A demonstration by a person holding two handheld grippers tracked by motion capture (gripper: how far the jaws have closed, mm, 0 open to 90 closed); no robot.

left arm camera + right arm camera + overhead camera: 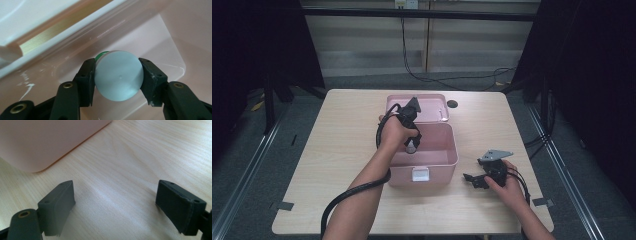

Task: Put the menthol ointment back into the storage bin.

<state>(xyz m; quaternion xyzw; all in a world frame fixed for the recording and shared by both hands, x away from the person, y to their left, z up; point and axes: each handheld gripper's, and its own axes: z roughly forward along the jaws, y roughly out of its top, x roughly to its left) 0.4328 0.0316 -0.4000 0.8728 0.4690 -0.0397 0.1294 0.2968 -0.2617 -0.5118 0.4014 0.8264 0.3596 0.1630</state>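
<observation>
Firmly clamped, left claw on bottle (over pink box)

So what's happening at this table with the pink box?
A person holds a two-fingered gripper in each hand. The left gripper is clamped on a small round pale-capped container with a green edge and holds it inside the open pink plastic box, whose lid is flipped back. The right gripper rests open on the light wooden table beside the box, holding nothing.

We kept left gripper pointed down, forearm outstretched, jaws clamped; right gripper lay low, jaws spread wide, nothing between.
</observation>
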